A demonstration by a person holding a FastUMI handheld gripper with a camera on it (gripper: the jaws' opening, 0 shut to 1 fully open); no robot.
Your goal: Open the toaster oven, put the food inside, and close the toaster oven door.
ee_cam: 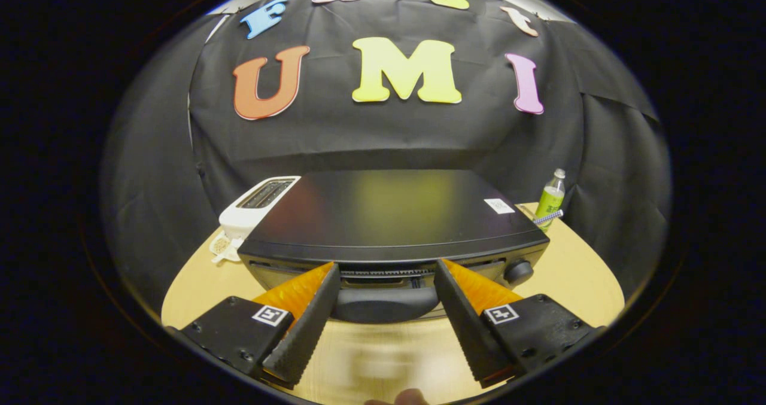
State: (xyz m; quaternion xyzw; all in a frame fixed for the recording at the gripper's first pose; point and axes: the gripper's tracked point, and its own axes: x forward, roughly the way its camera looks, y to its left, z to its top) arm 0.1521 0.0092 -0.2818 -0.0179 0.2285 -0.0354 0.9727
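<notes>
Early in the task, as I judge it: the toaster oven (389,213) sits on the worktop (574,279) with its door seemingly up and closed, handle (386,303) at the top front edge, so opening, loading and closing are all left. No food visible between my jaws or just ahead of them; a blurry pale patch on the worktop below the handle could be something, can't tell what. My gripper (386,279) has its jaws spread wide, holding nothing. The dark curved handle lies right between the jaws, roughly centred, both fingers flanking it at either end but not pressing on it as far as I can see; whether a tip touches the oven front I can't tell. The oven's flat black top stretches beyond the jaws, with a control knob (518,271) just outside my right jaw. White toaster (257,204) stands beside the oven's far left corner, a small dish (220,246) in front of it. Green bottle (549,198) stands at the far right, well apart from the jaws. Next step, my guess: hook or close on the handle and pull the door down.
</notes>
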